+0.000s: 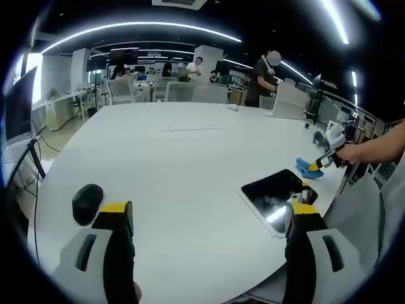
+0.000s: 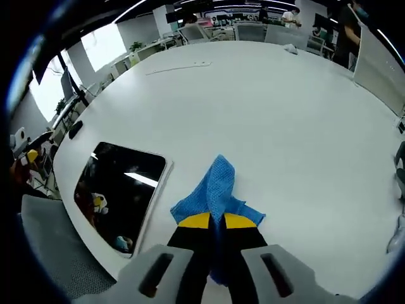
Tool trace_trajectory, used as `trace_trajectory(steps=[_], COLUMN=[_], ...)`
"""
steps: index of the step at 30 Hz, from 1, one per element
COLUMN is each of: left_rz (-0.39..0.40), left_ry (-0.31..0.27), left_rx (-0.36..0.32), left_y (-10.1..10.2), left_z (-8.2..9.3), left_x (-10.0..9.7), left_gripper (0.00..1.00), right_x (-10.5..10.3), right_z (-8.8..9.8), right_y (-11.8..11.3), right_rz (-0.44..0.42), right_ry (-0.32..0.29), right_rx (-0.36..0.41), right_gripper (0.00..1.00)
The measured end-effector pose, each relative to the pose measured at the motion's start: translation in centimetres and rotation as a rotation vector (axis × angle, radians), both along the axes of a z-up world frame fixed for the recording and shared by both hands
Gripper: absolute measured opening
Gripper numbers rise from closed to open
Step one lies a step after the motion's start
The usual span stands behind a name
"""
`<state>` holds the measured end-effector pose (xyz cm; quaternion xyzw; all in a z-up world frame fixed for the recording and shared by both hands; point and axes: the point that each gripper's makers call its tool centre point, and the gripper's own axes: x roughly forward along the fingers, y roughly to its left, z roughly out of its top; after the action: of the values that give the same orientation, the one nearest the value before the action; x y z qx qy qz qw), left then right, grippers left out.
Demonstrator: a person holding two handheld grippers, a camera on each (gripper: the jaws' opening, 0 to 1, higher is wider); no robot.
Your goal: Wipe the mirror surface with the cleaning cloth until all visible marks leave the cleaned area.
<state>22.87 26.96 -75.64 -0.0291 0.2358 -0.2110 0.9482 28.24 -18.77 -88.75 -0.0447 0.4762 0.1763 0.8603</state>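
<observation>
Mirror (image 2: 120, 193): dark rectangular panel with a pale frame, lying flat on the white table (image 2: 272, 107) near its edge; lower left of the right gripper view, lower right of the left gripper view (image 1: 278, 193). Its glass reflects ceiling lights and a few small coloured shapes too small to identify.

Cleaning cloth (image 2: 215, 190): blue mesh fabric, bunched and drawn to a point, at lower centre of the right gripper view. One end is pinched between the jaws; the rest lies just beside the mirror's right edge, apart from the glass. In the left gripper view it is a small blue patch (image 1: 310, 168) at right, beyond the mirror.

Right gripper (image 2: 217, 221): black jaws with yellow tips, closed together and gripping the cloth. It enters the left gripper view from the right (image 1: 319, 163), held by a person's hand (image 1: 351, 152).

Left gripper (image 1: 212, 212): yellow-tipped black jaws spread wide apart, nothing between them, at the bottom of the left gripper view above bare tabletop. The right-hand jaw overlaps the mirror's near corner in that view; whether they touch cannot be told.

Mouse (image 1: 87, 202): black, on the table at lower left of the left gripper view, beside the left-hand jaw.

Background: open office with desks, chairs and several people, upper part of both views.
</observation>
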Motion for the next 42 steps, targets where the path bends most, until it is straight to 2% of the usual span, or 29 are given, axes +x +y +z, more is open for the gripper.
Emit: trace_trajectory(steps=[4,6,7,9,16,18,19,21,24,26,30,34,35,36,38,39,42], left_rz=[0.001,-0.001,-0.003,-0.004,0.001,-0.005,-0.022,-0.034,-0.028,-0.020,-0.020,-0.004,-0.007,-0.013,-0.033,-0.032,-0.017], left_ry=[-0.002,-0.003,-0.004,-0.004,-0.001,-0.006,-0.021,-0.028,-0.030,-0.039,-0.042,-0.031,-0.022,-0.020,-0.029,-0.026,-0.048], left_rx=[0.002,0.004,0.004,0.005,0.007,0.003,0.026,0.029,0.013,0.000,0.002,-0.018,-0.049,-0.051,-0.011,-0.013,-0.029], left_y=[0.1,0.2,0.3,0.2,0.6,0.9,1.1,1.5,2.1,2.4,2.9,3.7,3.5,3.4,3.3,3.3,3.4], left_z=[0.1,0.1,0.1,0.3,0.3,0.3,0.4,0.6,0.8,1.1,1.4,1.3,1.4,1.3,0.9,0.9,1.2], left_x=[0.0,0.1,0.1,0.1,-0.1,-0.1,0.0,0.1,0.5,0.7,1.0,1.1,1.0,0.9,0.8,0.8,1.0], left_gripper=[0.99,0.99,0.99,0.99,0.99,0.99,0.99,0.99,0.99,0.99,0.99,0.99,0.99,0.99,0.99,0.99,0.99], right_x=[0.0,0.1,0.3,0.5,1.3,1.0,0.7,0.1,-0.6,-1.0,-1.9,-2.9,-3.3,-3.7,-4.3,-4.7,-5.1], right_z=[0.0,0.4,0.5,0.7,4.3,4.9,5.0,5.3,6.0,5.8,5.6,6.9,7.5,8.1,9.1,9.6,10.9], right_y=[-0.1,0.7,0.9,0.6,1.9,2.1,2.0,1.6,0.8,-0.8,-2.8,-4.5,-5.2,-6.1,-8.0,-9.6,-13.3], right_rz=[0.061,0.094,0.098,0.103,0.153,0.161,0.163,0.163,0.158,0.138,0.116,0.089,0.086,0.097,0.139,0.155,0.131], right_ry=[-0.024,-0.049,-0.066,-0.083,-0.250,-0.263,-0.249,-0.241,-0.259,-0.259,-0.258,-0.269,-0.280,-0.286,-0.302,-0.304,-0.311], right_rx=[-0.051,-0.022,-0.014,-0.042,0.015,0.034,0.045,0.049,0.058,0.021,0.013,-0.003,-0.008,-0.031,-0.101,-0.141,-0.169], right_gripper=[0.07,0.19,0.29,0.40,0.78,0.88,0.90,0.96,0.98,0.98,0.98,0.98,0.98,0.98,0.98,0.98,0.98])
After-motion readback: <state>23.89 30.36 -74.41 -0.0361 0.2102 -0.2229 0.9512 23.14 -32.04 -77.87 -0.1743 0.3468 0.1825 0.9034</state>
